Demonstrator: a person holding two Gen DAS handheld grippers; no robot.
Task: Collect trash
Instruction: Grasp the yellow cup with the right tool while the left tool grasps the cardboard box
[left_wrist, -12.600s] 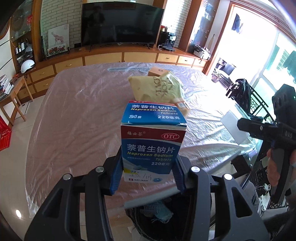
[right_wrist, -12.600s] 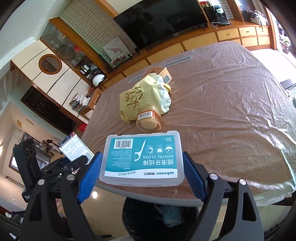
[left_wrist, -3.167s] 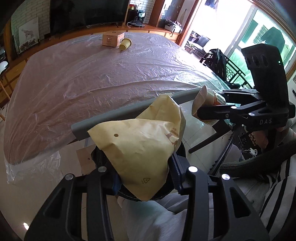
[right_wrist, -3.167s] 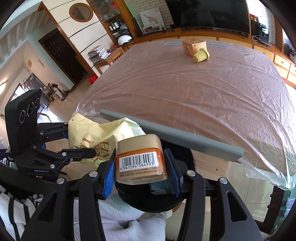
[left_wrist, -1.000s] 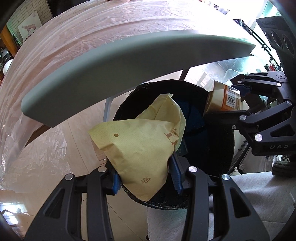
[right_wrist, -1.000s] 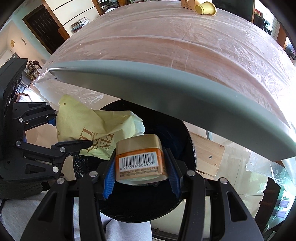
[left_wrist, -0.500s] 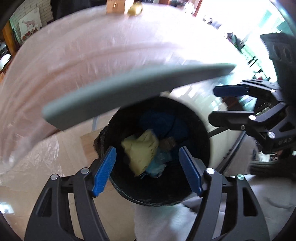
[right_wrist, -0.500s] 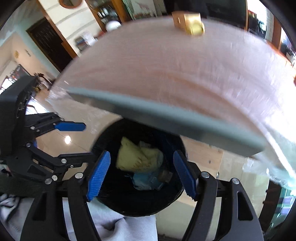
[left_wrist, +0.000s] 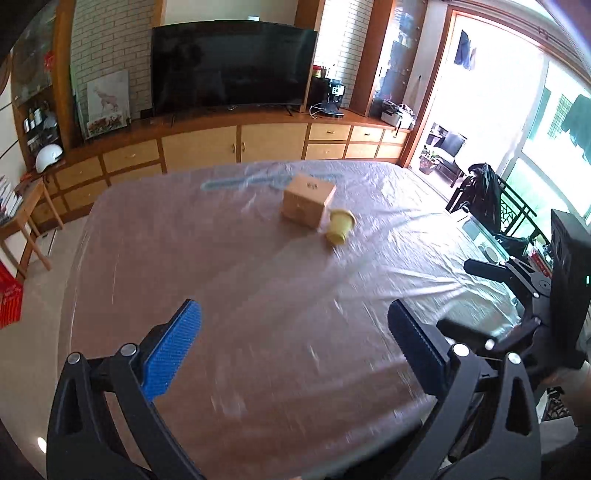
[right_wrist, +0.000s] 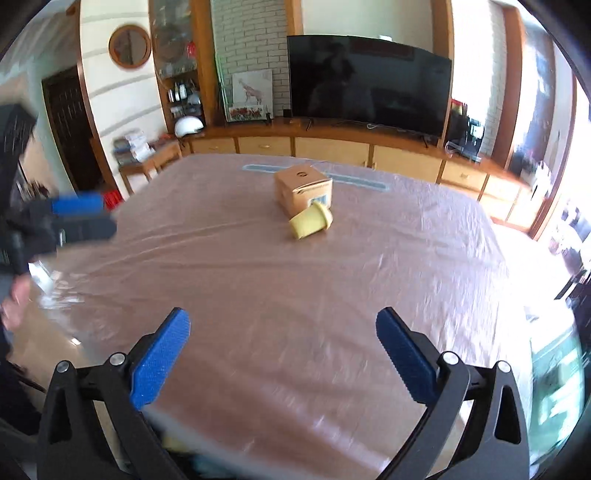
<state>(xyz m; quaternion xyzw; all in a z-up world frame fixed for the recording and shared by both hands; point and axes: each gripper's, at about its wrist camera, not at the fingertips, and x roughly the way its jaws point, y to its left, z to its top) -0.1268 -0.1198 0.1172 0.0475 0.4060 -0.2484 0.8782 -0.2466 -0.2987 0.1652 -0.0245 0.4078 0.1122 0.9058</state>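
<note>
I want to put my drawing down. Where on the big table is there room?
Nearly everywhere: the table is bare from the near edge up to the cardboard box and the tipped yellow cup, and on both sides of them. Only that far middle spot is taken.

**Blur and cropped edges across both wrist views**

Motion blur softens the plastic-covered tabletop (left_wrist: 229, 266) between and just ahead of the left jaws, so its wrinkles smear into streaks. Far ahead of those jaws, the cardboard box (left_wrist: 308, 205) and the yellow cup (left_wrist: 339, 226) beside it are smeared; the box's markings cannot be read. To the right of the left jaws, the right gripper (left_wrist: 476, 295) is blurred and cut off by the picture's edge. In the right wrist view, the left gripper (right_wrist: 79, 216) off to the left is a smear, also cropped. Below the right jaws, the tabletop's near edge hides whatever sits under it; only blurry yellow and blue patches show.
</note>
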